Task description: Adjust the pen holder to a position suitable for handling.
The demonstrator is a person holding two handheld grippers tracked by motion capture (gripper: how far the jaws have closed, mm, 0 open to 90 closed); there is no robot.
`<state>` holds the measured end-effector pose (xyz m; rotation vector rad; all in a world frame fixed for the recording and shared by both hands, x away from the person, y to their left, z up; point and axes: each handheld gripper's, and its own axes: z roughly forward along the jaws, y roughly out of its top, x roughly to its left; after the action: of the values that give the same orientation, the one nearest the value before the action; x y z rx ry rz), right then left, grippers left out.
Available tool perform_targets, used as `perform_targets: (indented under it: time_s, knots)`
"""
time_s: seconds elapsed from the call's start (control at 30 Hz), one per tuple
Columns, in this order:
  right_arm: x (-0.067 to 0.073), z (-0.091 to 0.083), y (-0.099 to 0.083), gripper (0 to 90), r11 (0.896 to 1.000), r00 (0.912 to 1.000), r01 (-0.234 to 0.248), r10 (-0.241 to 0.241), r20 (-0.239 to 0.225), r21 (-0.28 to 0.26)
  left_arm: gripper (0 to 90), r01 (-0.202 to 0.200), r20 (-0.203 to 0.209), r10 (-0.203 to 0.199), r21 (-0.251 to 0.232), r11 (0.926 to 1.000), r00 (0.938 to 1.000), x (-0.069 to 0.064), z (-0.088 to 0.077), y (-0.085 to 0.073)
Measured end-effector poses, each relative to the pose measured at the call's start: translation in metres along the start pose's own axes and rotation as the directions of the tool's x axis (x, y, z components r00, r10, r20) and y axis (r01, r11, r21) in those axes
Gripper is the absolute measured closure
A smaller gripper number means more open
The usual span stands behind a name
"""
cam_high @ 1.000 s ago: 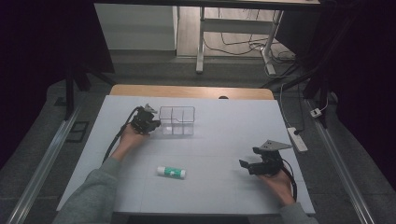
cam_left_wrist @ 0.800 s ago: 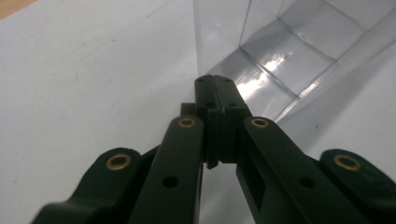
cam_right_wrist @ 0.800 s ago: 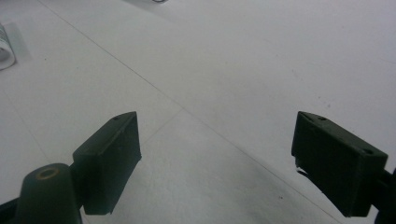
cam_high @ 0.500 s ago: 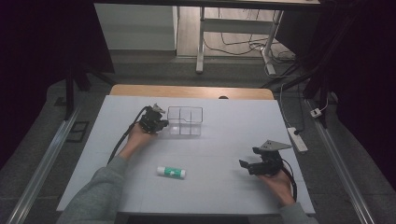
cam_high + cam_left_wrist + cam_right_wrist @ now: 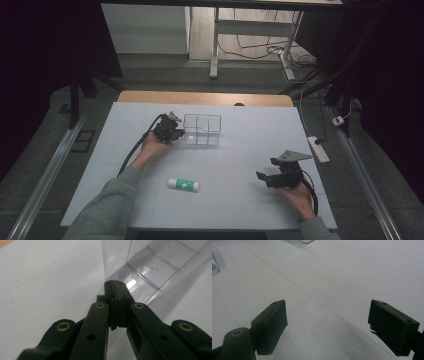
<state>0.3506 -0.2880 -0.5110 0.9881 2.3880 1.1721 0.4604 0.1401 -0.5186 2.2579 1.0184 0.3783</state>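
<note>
The white worktop (image 5: 240,200) carries few things. At its far middle stands a clear plastic organiser (image 5: 202,129) with compartments, all of them apparently empty. Nearer the person, well apart from it, a small white tube with a green label (image 5: 183,184) lies on its side.

The left gripper (image 5: 176,134) sits at the organiser's left wall. In the left gripper view its jaws are pressed together at the clear wall's (image 5: 150,270) corner edge; whether a thin sheet of plastic is pinched between them or they merely touch it, I cannot tell. The right gripper (image 5: 261,176) rests low at the right side, its jaws spread wide over bare worktop, nothing between them.

Judging by this, the work is at an early stage: the organiser is being positioned or steadied, while the tube lies untouched and the compartments remain unfilled.
</note>
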Motion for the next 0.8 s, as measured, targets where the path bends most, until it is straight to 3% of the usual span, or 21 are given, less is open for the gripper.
perform_targets:
  time_s: [0.47,0.53,0.8]
  knots:
    - [0.0,0.0,0.0,15.6,1.0,1.0,0.002,-0.002,0.003,0.001,88.8,-0.035,0.012,0.035,-0.001,0.9994,0.9993,-0.01,0.002,0.005]
    - [0.0,-0.001,0.0,15.6,1.0,1.0,0.002,-0.002,0.004,0.0,88.9,-0.034,0.028,0.035,-0.006,0.9994,0.999,-0.009,0.001,0.005]
    - [0.0,-0.002,0.0,15.6,1.0,1.0,-0.002,0.002,0.003,-0.009,88.8,-0.031,0.048,0.033,-0.05,0.9983,0.9983,-0.005,-0.026,0.002]
